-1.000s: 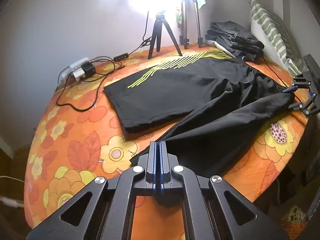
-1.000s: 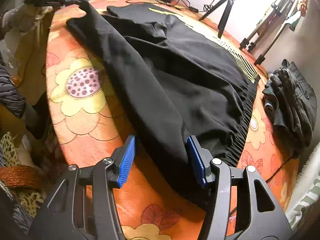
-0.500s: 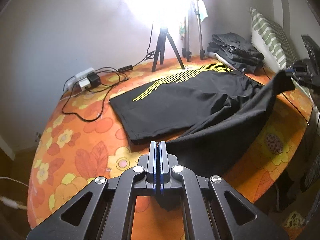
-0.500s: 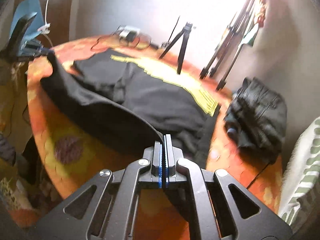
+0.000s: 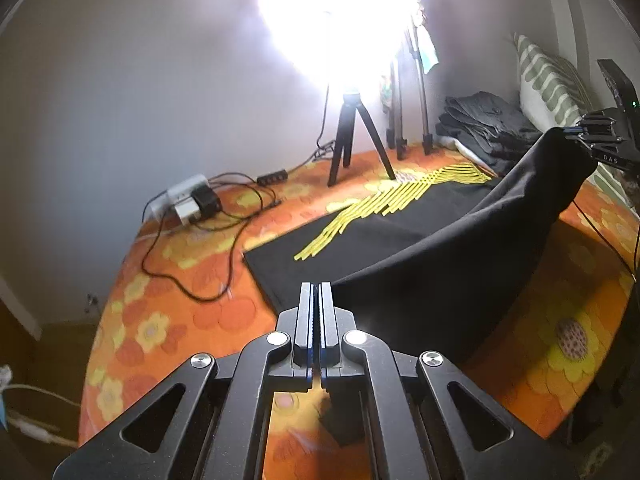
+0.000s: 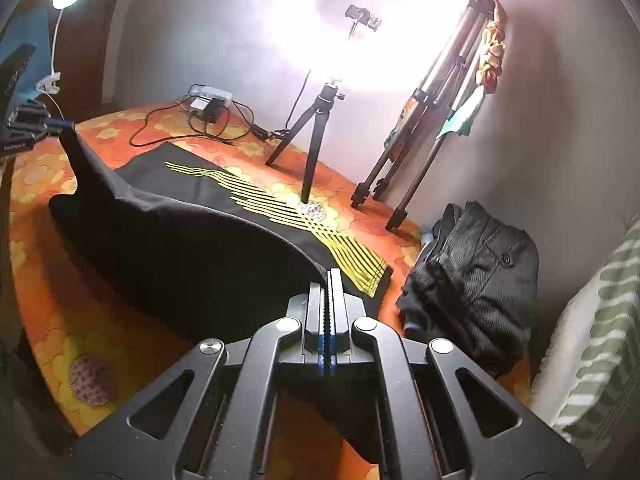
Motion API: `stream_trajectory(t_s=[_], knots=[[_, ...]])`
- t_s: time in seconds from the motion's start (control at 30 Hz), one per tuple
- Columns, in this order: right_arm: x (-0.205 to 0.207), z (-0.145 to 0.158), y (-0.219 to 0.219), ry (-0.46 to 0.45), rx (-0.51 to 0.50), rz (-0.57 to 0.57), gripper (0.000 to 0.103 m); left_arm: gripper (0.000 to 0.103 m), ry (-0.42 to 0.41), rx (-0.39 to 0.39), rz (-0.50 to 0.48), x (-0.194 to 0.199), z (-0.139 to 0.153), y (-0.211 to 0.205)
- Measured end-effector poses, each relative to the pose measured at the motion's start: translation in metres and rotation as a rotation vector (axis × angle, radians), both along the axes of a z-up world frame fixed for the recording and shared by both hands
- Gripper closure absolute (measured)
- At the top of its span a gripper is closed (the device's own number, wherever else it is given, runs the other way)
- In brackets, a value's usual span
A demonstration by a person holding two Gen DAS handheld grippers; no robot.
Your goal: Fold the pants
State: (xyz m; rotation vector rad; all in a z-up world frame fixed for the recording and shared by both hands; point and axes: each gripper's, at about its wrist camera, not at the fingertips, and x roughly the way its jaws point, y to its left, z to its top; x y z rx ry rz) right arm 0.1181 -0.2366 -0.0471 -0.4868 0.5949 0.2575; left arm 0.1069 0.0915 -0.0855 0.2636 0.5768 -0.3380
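Black pants [image 5: 400, 232] with yellow stripes lie on an orange flowered bedspread [image 5: 180, 280]. One leg stays flat; the other hangs in a raised fold between the grippers. In the left wrist view my left gripper [image 5: 319, 286] is shut on the hem end, with cloth hanging below it. The right gripper [image 5: 568, 131] pinches the far end at the upper right. In the right wrist view my right gripper [image 6: 330, 274] is shut on the pants [image 6: 180, 240] at the waist end. The left gripper [image 6: 68, 123] holds the other end, far left.
A small tripod [image 6: 316, 136] stands on the bedspread [image 6: 120, 340] behind the pants, with tall tripods [image 6: 420, 140] against the wall. A pile of dark clothes [image 6: 476, 276] and a striped pillow [image 6: 600, 320] are on the right. A power strip with cables [image 5: 188, 200] lies at the left.
The right gripper's jaws closed on the waist end of the pants. Both grippers rose, lifting the near leg off the bed into a hanging fold.
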Motion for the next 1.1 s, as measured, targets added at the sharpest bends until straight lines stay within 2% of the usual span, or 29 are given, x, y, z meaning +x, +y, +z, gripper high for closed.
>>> stream_trajectory(t_s=[0.17,0.43,0.7,0.8,0.87,1.0,1.07,1.1], knots=[[0.027,-0.006,0.002,0.015,-0.016,-0.006,0.102,0.102,-0.021,0.010,0.013,0.024,0.004,0.002],[0.078,-0.015,0.014,0.031,-0.045,-0.014,0.102,0.102,-0.004,-0.005,0.068,0.074,0.008,0.016],[0.146,-0.041,0.020,0.135,-0.055,-0.023,0.102,0.103,0.027,0.020,0.120,0.130,-0.010,0.022],[0.170,-0.056,0.021,0.180,-0.077,-0.023,0.102,0.103,0.079,0.033,0.104,0.149,-0.024,0.021],[0.184,-0.069,0.023,0.204,-0.104,-0.033,0.102,0.103,0.093,0.007,0.104,0.155,-0.030,0.026],[0.195,-0.088,0.025,0.234,-0.135,-0.021,0.102,0.102,0.214,-0.039,0.068,0.168,-0.047,0.032],[0.197,-0.093,0.025,0.243,-0.128,-0.018,0.102,0.094,0.243,-0.058,0.049,0.169,-0.052,0.032],[0.198,-0.095,0.025,0.246,-0.127,-0.018,0.102,0.084,0.261,-0.077,0.027,0.170,-0.055,0.031]])
